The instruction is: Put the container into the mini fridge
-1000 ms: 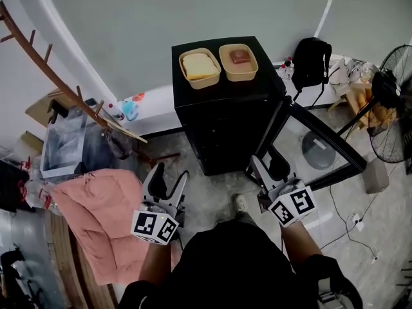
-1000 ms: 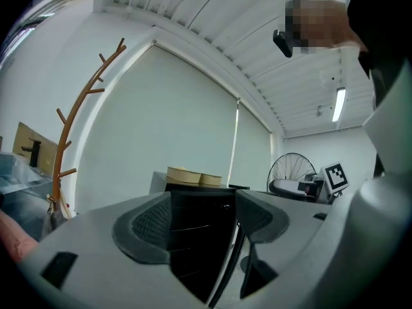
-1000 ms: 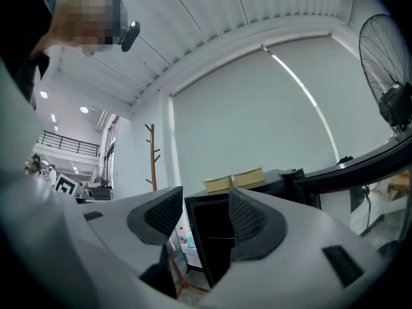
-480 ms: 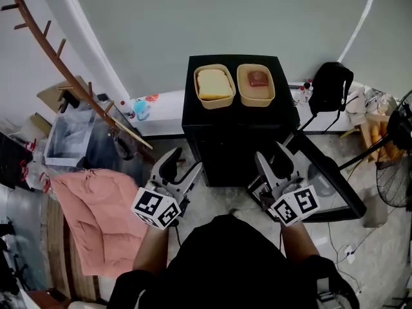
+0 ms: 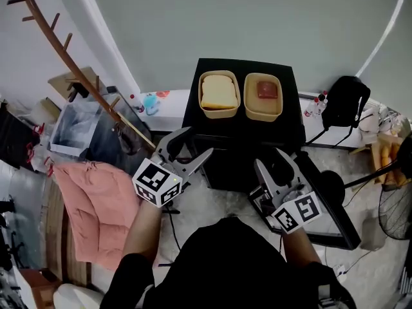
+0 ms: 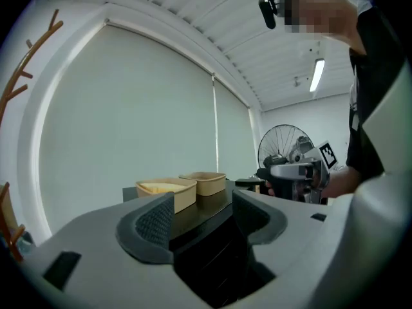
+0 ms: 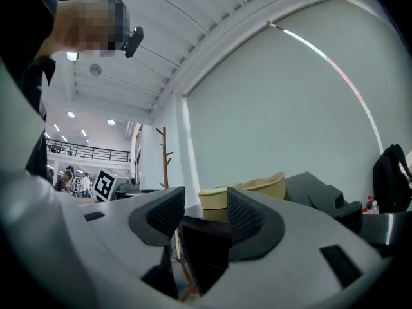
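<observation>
Fingers (image 6: 154,224), just narrowed, hover empty near the mini fridge (image 5: 241,129) edge.

**Even Light, Warped Edges**

Soft, even light fills the head view, with faint shadows on the floor (image 5: 219,201). Both gripper views bend straight lines into curves and blacken at the corners. A ceiling tube lamp (image 6: 317,74) glows without glare; the black mini fridge (image 5: 244,131) swallows detail.

A: How is the mini fridge (image 5: 241,124) at twelve o'clock looking?

B: Its black top is shining glossy. The containers (image 5: 219,94) (image 5: 263,96) on it are looking matt tan, like paper pulp.

A: And at nine o'clock?

B: Pink cloth (image 5: 96,205) is lying soft and rumpled. At ten o'clock a coat rack (image 5: 71,60) is showing smooth brown wood.
</observation>
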`<control>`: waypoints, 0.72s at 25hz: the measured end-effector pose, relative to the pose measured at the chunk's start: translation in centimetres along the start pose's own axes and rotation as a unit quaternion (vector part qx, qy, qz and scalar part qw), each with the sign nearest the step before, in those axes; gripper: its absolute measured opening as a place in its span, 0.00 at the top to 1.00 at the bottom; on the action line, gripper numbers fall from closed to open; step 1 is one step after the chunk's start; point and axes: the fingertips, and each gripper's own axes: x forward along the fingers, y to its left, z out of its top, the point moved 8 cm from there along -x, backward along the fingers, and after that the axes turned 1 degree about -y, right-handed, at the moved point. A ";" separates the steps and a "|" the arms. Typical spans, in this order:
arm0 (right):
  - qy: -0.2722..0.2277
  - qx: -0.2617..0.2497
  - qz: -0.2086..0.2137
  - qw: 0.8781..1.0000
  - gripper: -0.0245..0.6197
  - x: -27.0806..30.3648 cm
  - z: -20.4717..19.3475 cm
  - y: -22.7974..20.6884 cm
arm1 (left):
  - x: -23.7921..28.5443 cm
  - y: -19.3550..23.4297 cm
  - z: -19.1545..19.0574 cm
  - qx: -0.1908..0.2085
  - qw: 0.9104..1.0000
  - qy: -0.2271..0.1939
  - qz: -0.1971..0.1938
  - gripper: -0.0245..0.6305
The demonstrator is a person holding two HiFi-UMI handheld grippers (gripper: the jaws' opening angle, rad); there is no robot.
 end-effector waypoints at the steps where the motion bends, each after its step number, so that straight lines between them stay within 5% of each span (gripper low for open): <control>1: 0.001 0.003 0.006 1.000 0.63 0.0 0.1 -0.2 | 0.5 0.2 0.3 0.012 1.000 0.007 -0.001 0.51; 9: 0.000 0.027 0.044 0.999 0.65 0.6 0.4 -1.2 | 4.2 1.7 1.7 0.112 0.990 0.080 -0.014 0.60; 14: 0.003 0.023 0.047 0.999 0.65 0.4 0.3 -2.0 | 5.8 2.1 1.1 0.224 0.961 0.161 -0.004 0.60; 18: -0.002 0.026 0.029 0.999 0.66 0.6 0.3 -2.3 | 6.4 2.9 1.2 0.264 0.946 0.190 -0.011 0.66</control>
